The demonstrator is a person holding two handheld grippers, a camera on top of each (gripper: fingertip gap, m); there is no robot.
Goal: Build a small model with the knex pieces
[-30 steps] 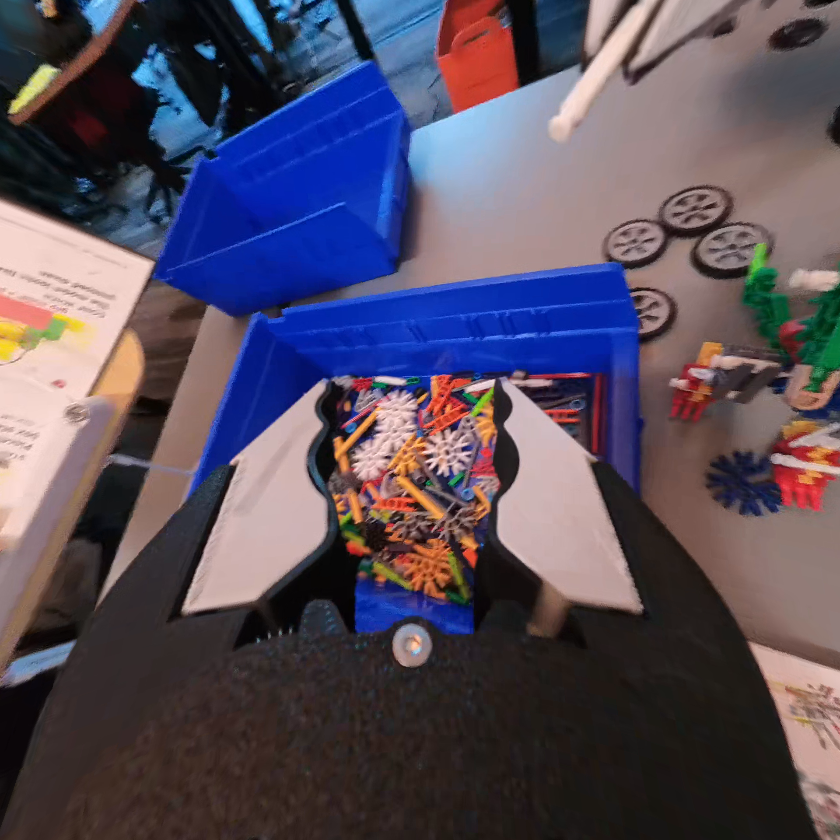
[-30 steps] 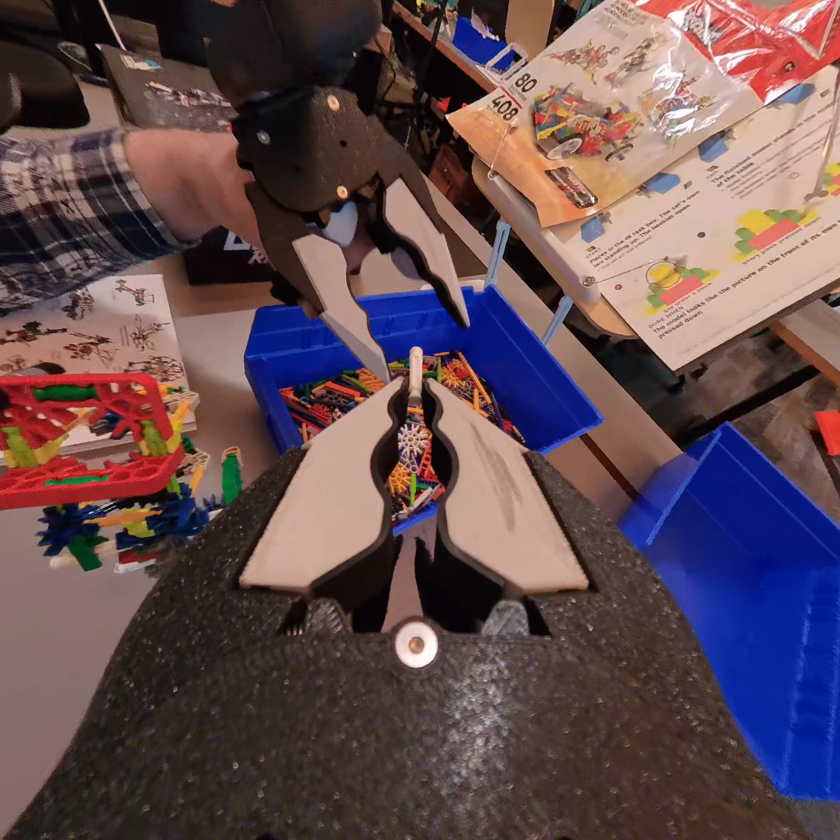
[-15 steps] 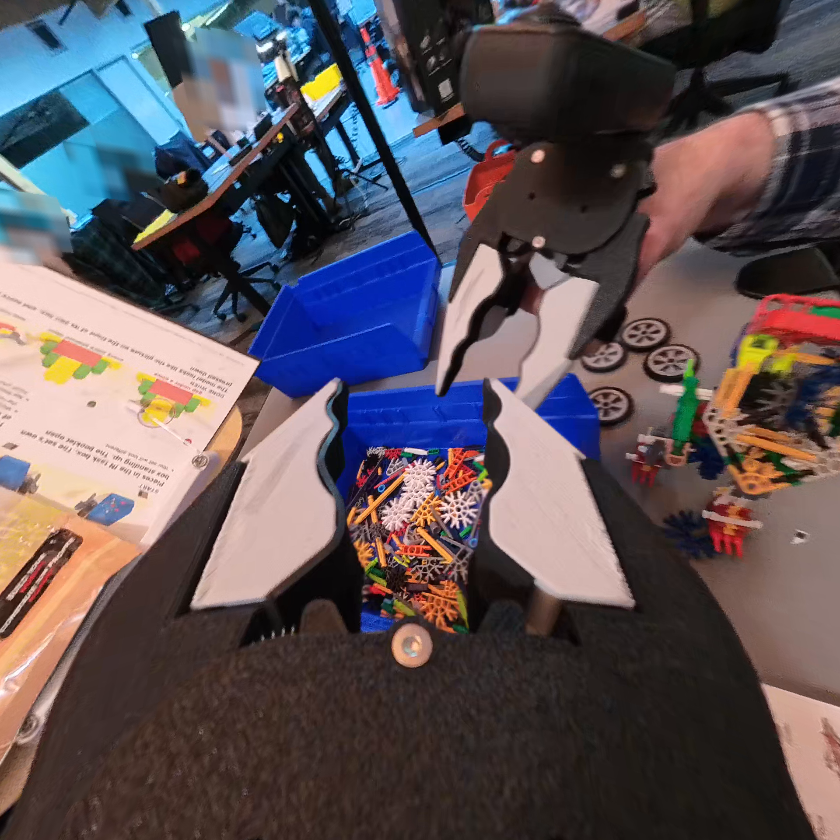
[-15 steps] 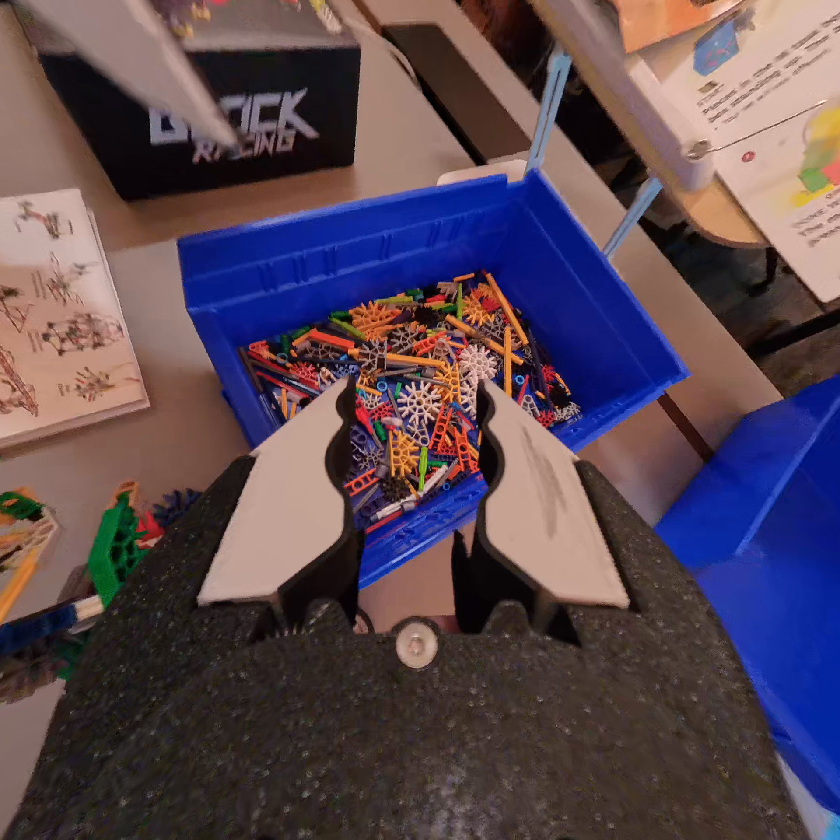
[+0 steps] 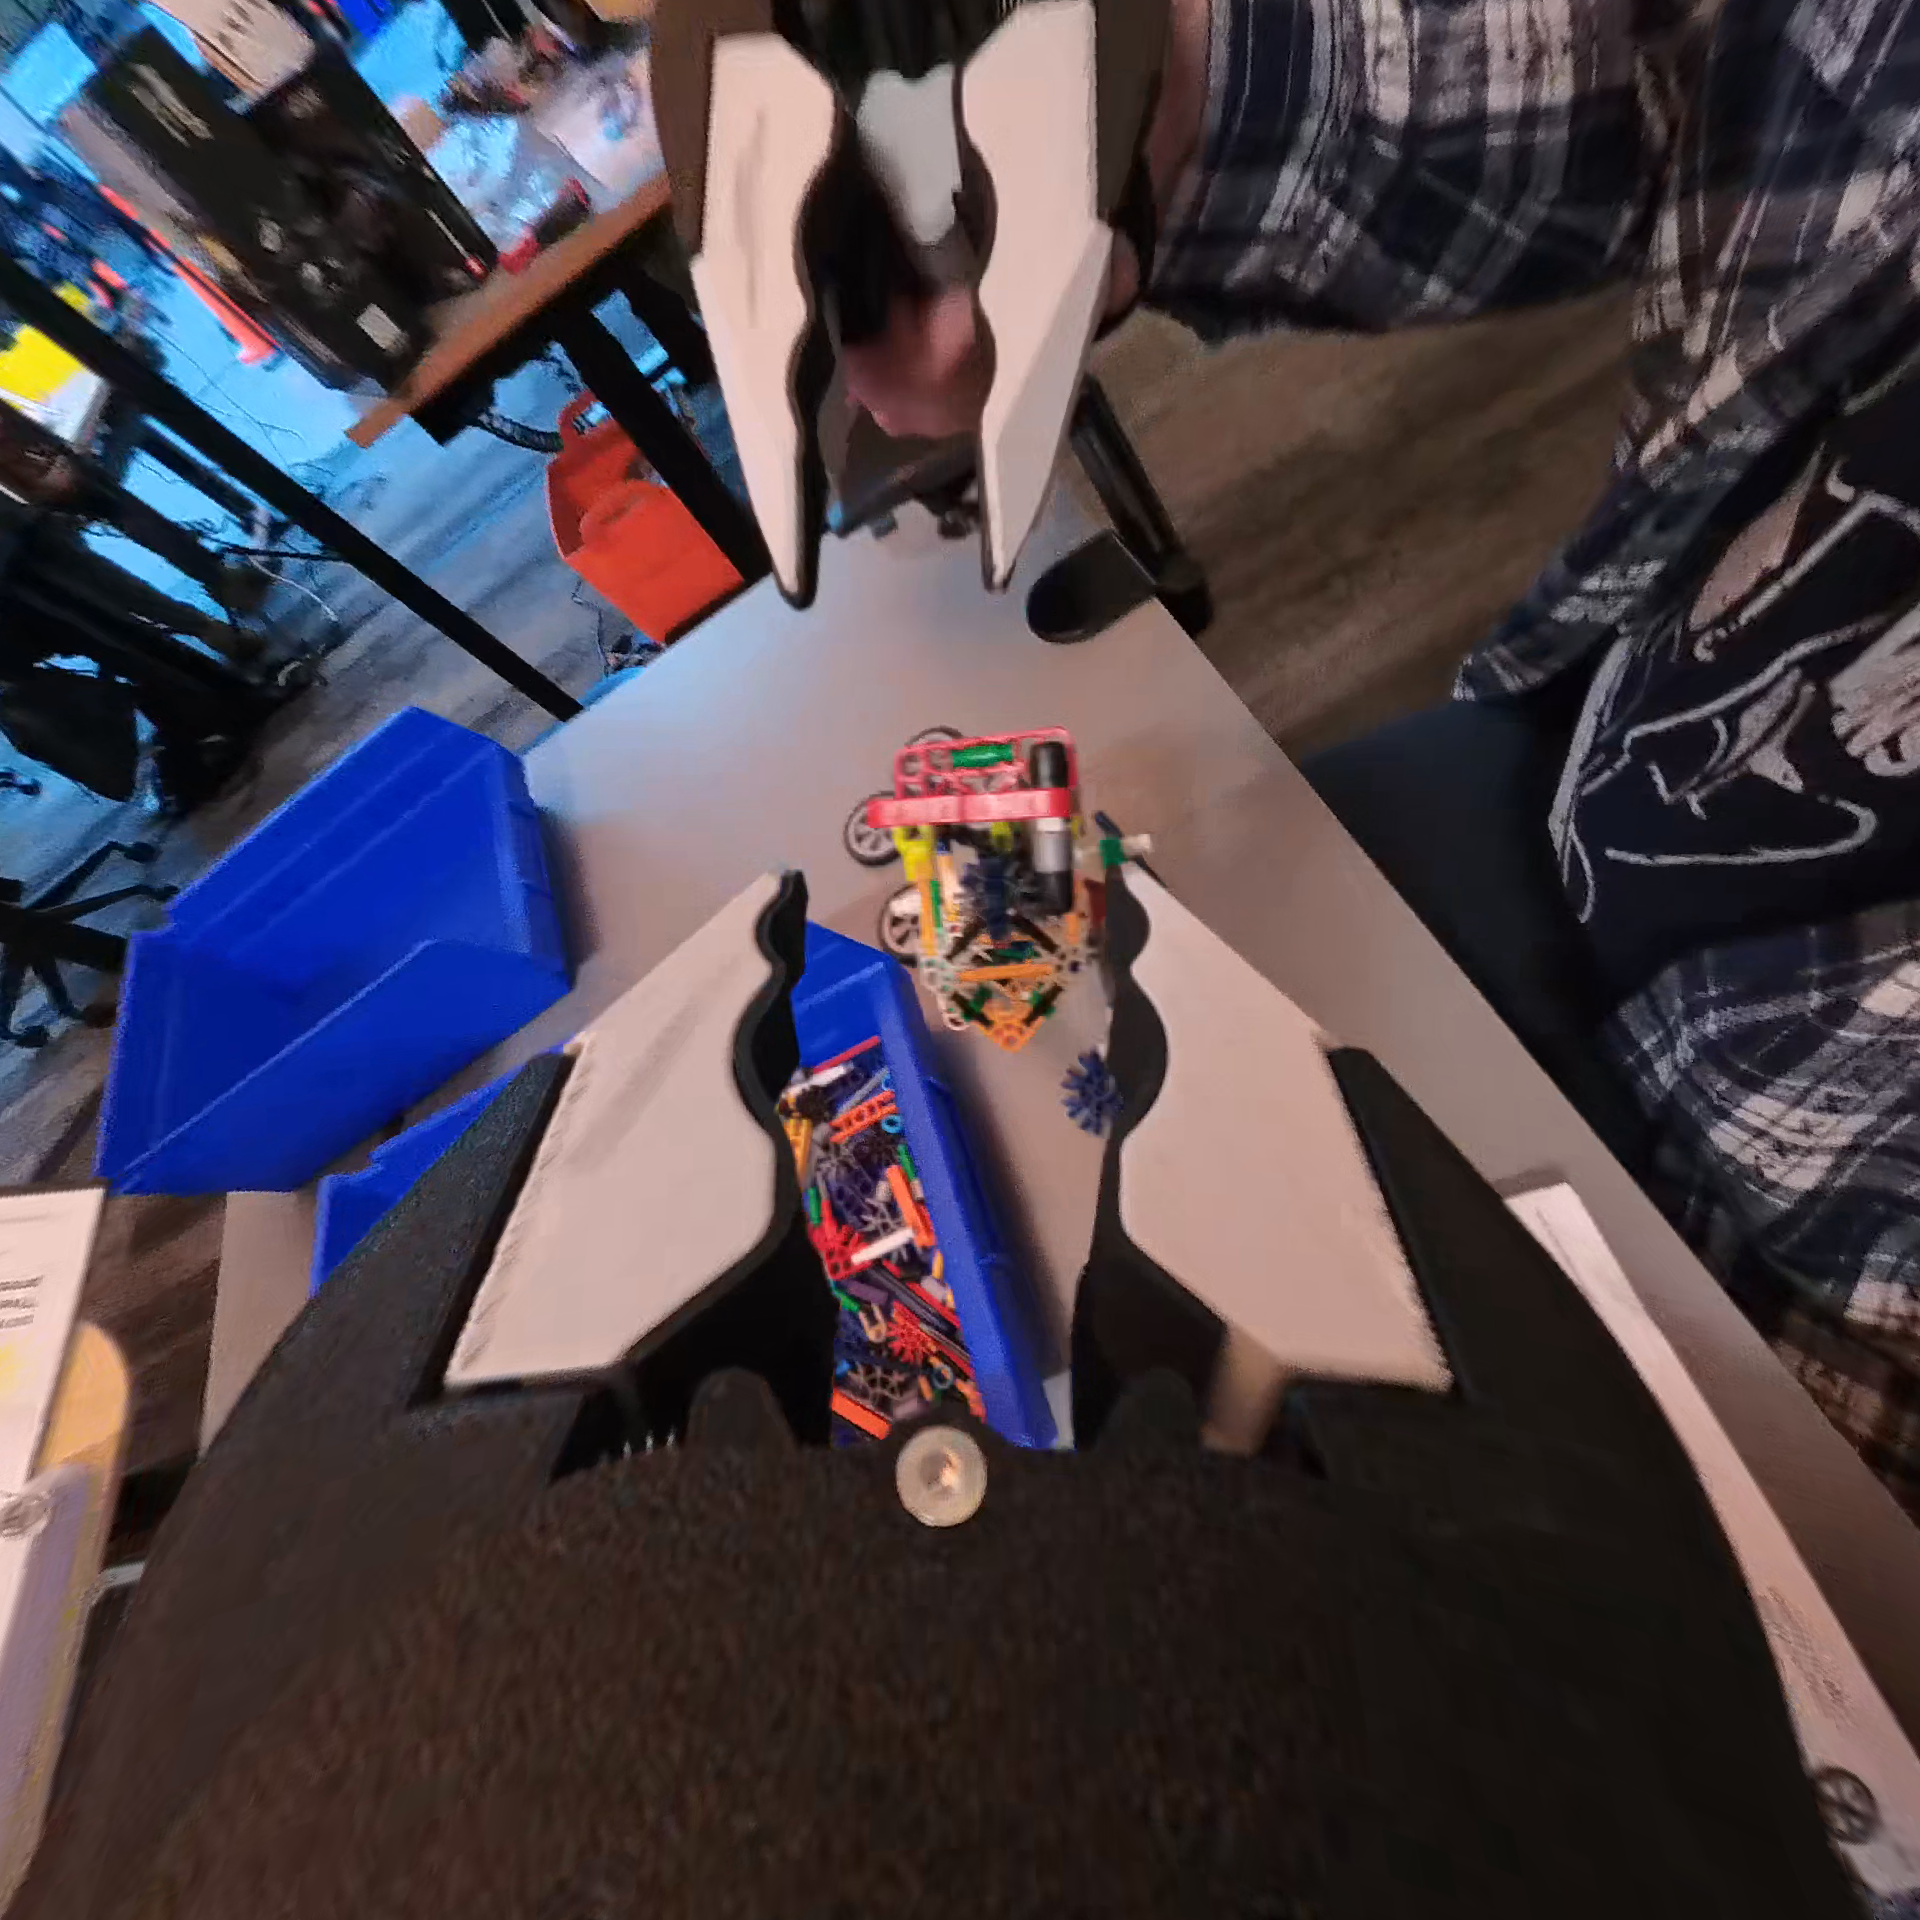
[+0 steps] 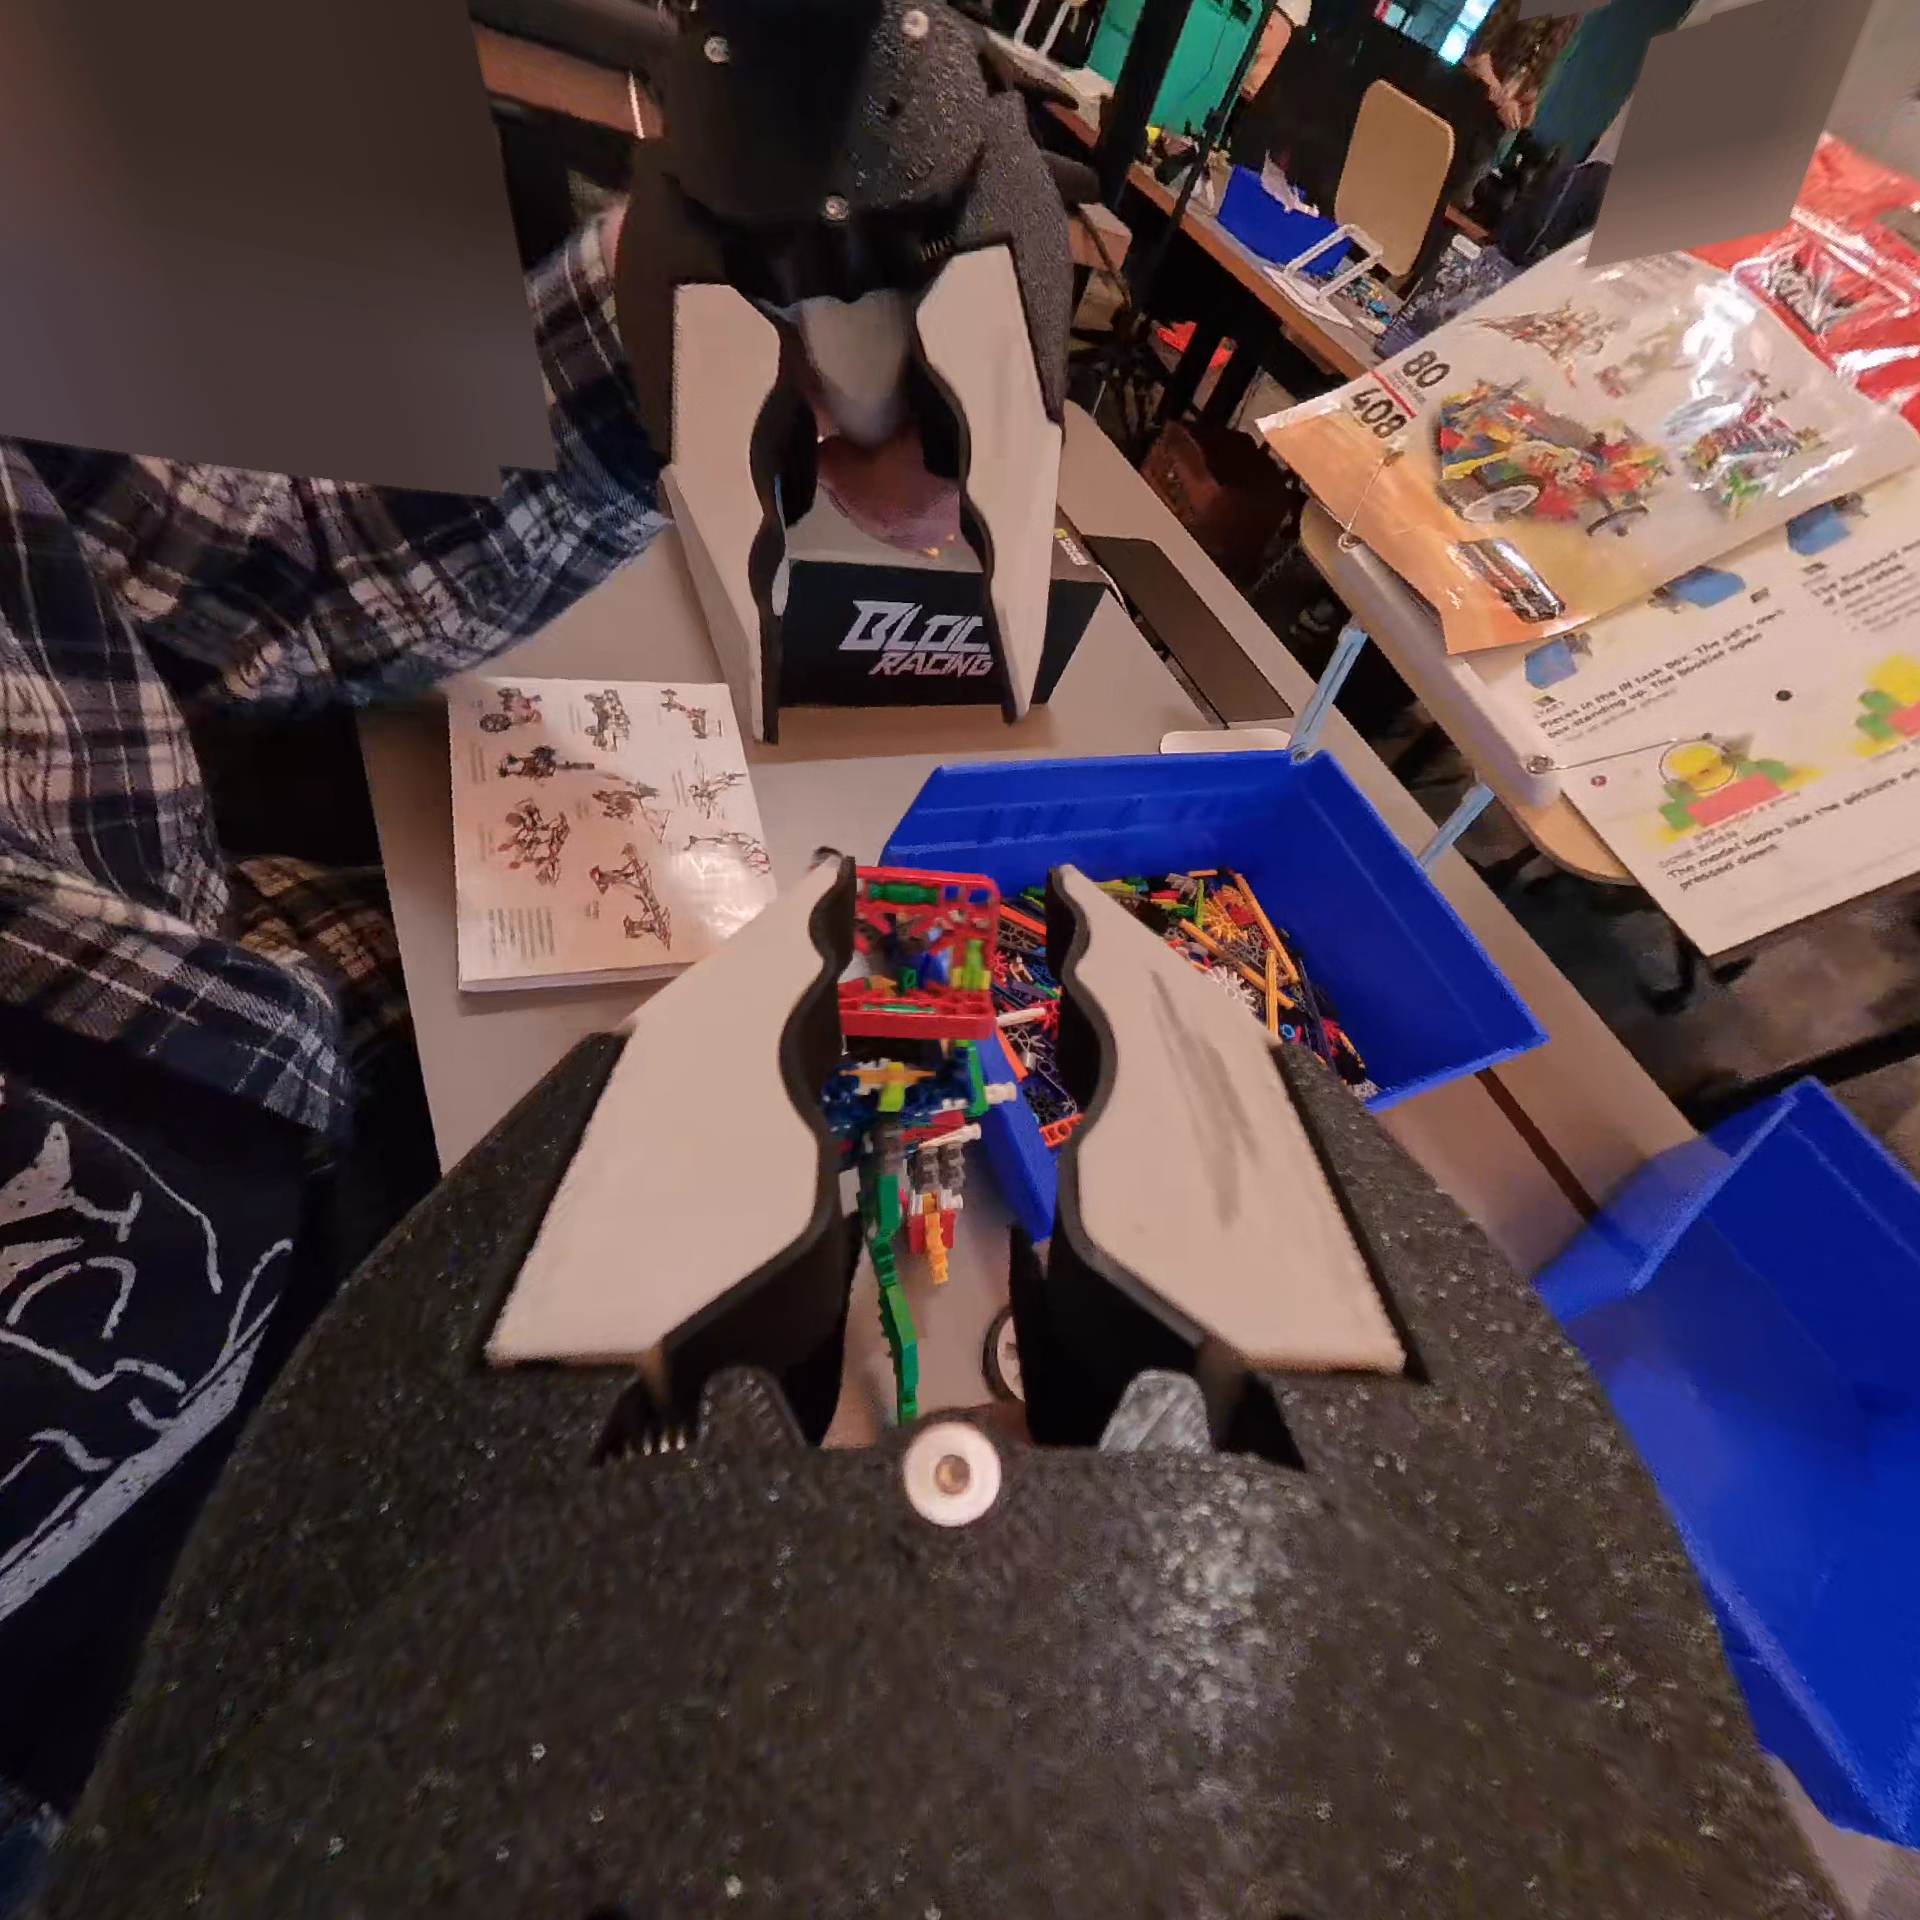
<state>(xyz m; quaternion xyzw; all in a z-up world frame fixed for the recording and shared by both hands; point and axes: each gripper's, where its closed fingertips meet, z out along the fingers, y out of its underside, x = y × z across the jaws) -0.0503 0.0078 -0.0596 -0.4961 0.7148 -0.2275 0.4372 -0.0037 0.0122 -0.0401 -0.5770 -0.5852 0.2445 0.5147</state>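
fingers of both grippers spread apart, empty; only right wrist view shows booklet [image 6: 608, 831] beside parts bin [image 6: 1382, 894].

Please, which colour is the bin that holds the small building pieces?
Blue bin; the right wrist view shows it best.

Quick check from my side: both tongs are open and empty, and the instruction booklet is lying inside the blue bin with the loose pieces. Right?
Not quite. The instruction booklet lies flat on the grey table, beside the blue bin, not inside it; the right wrist view shows this. The rest holds: the left tongs and the right tongs are both open and empty, and the bin holds the loose pieces.
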